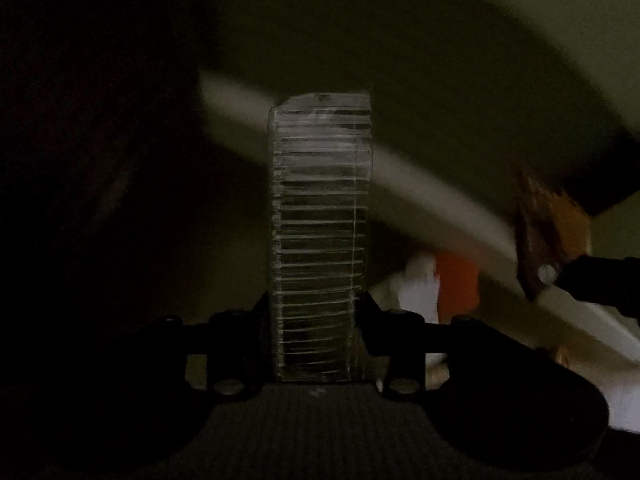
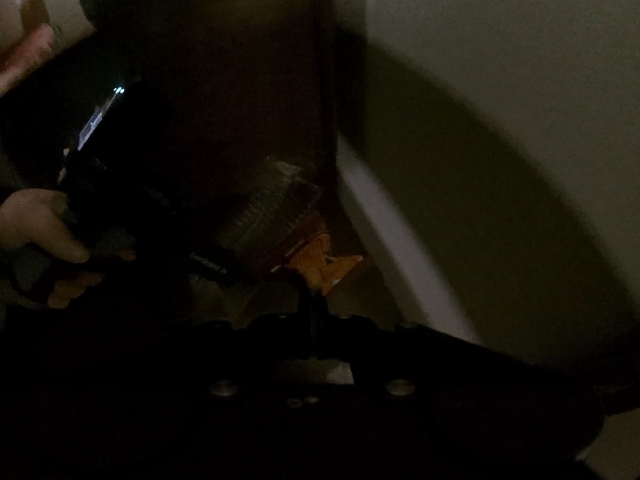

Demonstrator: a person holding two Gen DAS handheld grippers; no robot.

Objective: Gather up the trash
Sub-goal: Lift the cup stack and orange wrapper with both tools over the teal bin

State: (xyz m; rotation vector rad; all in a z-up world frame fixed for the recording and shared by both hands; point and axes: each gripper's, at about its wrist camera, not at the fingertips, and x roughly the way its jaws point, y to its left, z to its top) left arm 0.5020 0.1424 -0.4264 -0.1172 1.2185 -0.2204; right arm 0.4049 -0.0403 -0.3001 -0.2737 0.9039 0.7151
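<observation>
The scene is dark. My left gripper [image 1: 320,120] is shut on a flattened clear ribbed plastic cup [image 1: 320,240], which stands up between the jaws. The same cup shows in the right wrist view [image 2: 272,204], held by the left gripper [image 2: 256,216] in a hand. My right gripper [image 2: 316,292] is shut on an orange-brown crumpled wrapper [image 2: 316,264], just below and right of the cup. That wrapper also shows at the right of the left wrist view [image 1: 548,232], pinched by the right gripper [image 1: 560,276].
A pale wall [image 2: 500,100] with a white baseboard [image 2: 384,240] runs on the right. A dark brown panel [image 2: 248,80] stands behind the cup. Something orange and white [image 1: 440,280] lies low beside the baseboard [image 1: 440,196].
</observation>
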